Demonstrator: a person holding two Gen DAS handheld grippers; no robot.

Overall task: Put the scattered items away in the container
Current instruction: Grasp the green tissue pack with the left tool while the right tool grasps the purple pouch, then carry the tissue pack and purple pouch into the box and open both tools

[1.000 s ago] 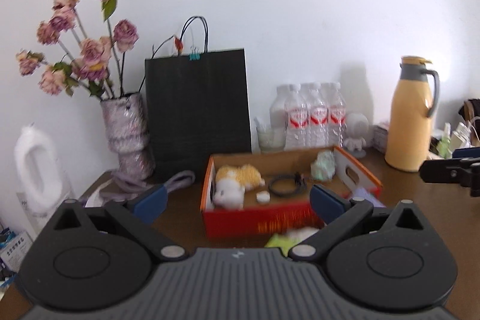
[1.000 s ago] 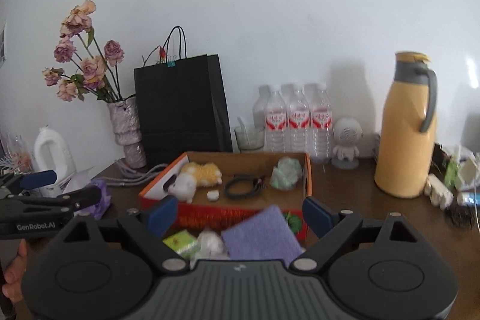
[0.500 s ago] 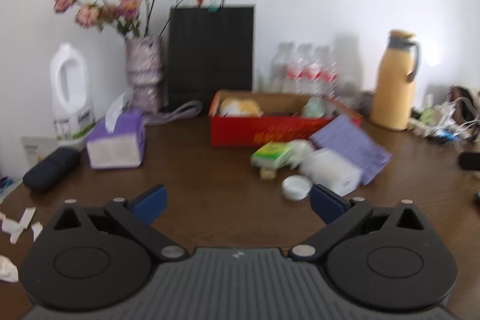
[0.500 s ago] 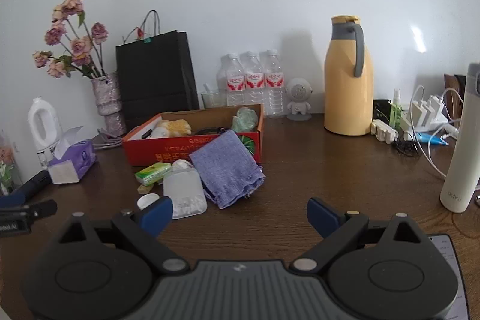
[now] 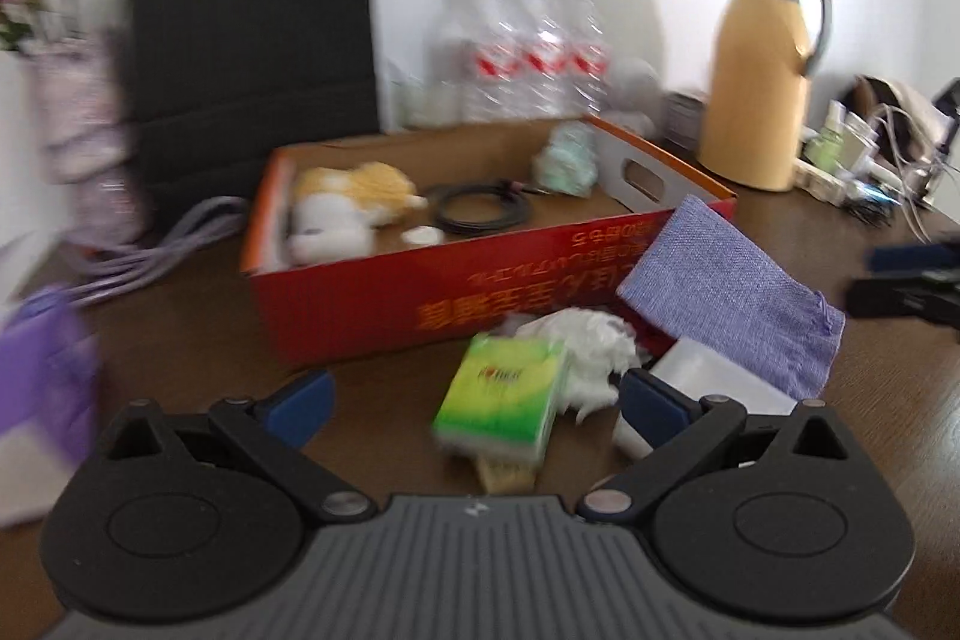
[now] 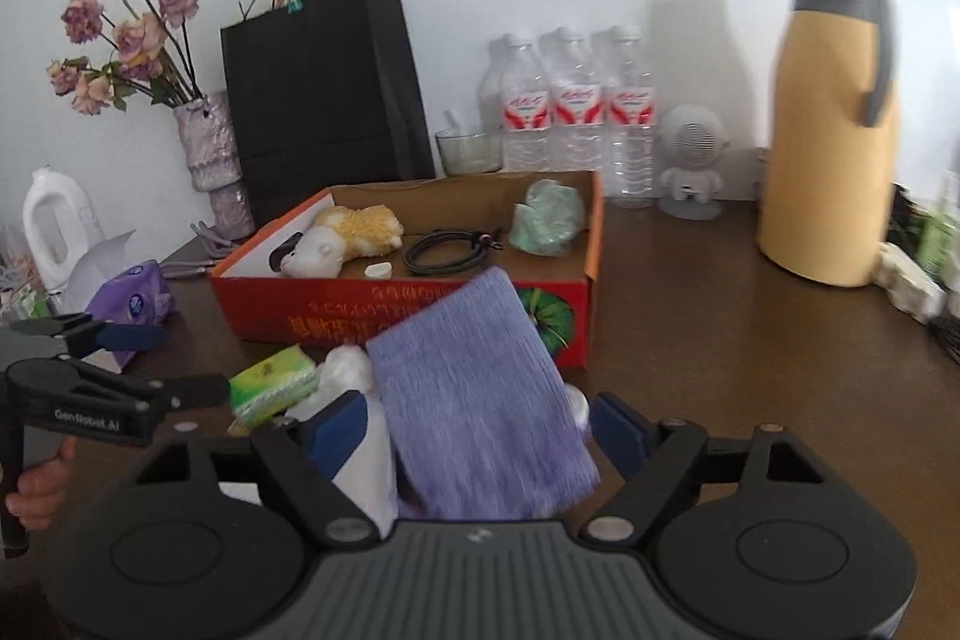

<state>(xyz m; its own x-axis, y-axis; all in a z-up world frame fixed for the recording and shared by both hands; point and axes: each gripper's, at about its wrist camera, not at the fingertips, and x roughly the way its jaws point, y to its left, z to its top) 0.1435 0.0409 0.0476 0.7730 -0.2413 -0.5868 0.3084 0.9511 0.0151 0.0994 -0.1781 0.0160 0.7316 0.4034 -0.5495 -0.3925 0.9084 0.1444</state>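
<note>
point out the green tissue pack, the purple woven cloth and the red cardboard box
green tissue pack (image 5: 501, 396), left wrist view, middle of its top face
purple woven cloth (image 6: 474, 400), right wrist view, centre of the fabric
red cardboard box (image 6: 336, 307), right wrist view, front wall with printed lettering

I see a dark wooden table (image 6: 690, 340) with a soft sheen, a matt red cardboard box (image 6: 420, 310), a ribbed lilac cloth (image 6: 480, 400), a glossy green tissue packet (image 5: 501, 394), clear plastic bottles (image 6: 570, 112) and a matt black paper bag (image 6: 318, 88).
</note>
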